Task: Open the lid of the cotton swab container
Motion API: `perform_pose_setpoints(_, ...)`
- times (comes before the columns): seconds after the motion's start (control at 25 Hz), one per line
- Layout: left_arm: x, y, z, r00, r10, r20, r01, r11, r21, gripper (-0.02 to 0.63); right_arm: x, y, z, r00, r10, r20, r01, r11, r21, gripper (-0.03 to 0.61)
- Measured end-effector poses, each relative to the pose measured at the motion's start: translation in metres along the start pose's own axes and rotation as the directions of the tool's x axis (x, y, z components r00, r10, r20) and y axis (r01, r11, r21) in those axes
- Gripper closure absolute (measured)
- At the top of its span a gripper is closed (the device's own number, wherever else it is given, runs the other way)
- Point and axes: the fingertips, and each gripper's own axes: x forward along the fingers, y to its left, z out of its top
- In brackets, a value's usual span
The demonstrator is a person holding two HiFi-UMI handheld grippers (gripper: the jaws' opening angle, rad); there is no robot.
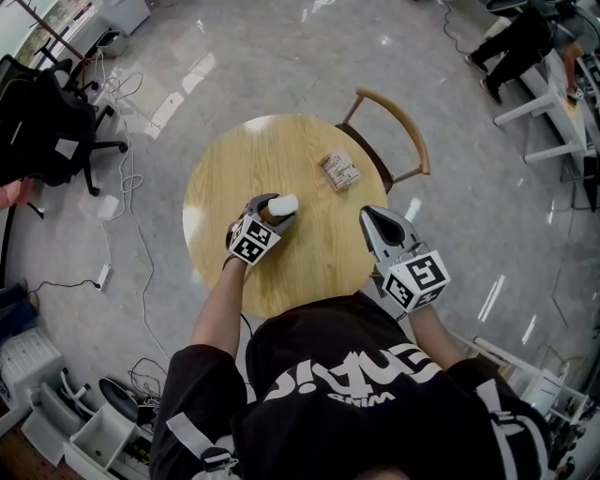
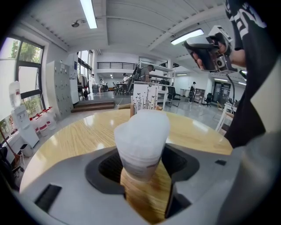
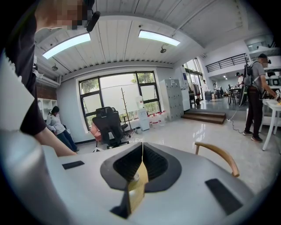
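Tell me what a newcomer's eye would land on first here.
A round wooden table fills the middle of the head view. On it the left gripper clasps the white-topped cotton swab container. The right gripper hangs shut and empty off the table's near right edge, and a small packet lies toward the far side, near the chair.

Bright, even indoor light came from long ceiling strip lamps (image 2: 89, 13) and tall windows (image 3: 118, 94). The glossy floor (image 1: 281, 56) threw back white streaks of glare, and the wooden table (image 2: 66, 136) carried a soft sheen. Shadows were faint. Both gripper views bowed strongly and fell to black at the corners. The cotton swab container (image 2: 141, 145), close to the lens, looked soft.
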Motion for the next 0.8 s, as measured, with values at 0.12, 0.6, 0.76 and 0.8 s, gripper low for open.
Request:
perform_pose_setpoints(0.12,-0.005,-0.001,0.010,1.000,0.005,0.018,-0.005,1.000,0.011,0.341,0.001,0.001,0.000,1.000,0.006,0.001,-0.006,1.000,-0.004,0.575)
perform_pose_setpoints(0.6,-0.061,-0.016,0.068,0.997,-0.043,0.063,0.043,0.999,-0.001,0.341,0.005,0.012,0.002,0.999,0.045,0.020,-0.045,0.999,-0.018,0.575)
perform_pose_setpoints(0.76,-0.081,-0.024,0.084,0.997,-0.050,0.053,0.049,0.999,0.022,0.341,0.004,0.014,0.003,0.998,0.058,0.032,-0.057,0.998,-0.017,0.575)
perform_pose_setpoints(0.8,-0.085,-0.026,0.088,0.998,-0.050,0.047,0.049,0.998,0.032,0.341,0.004,0.014,0.004,0.998,0.060,0.036,-0.059,0.998,-0.016,0.575)
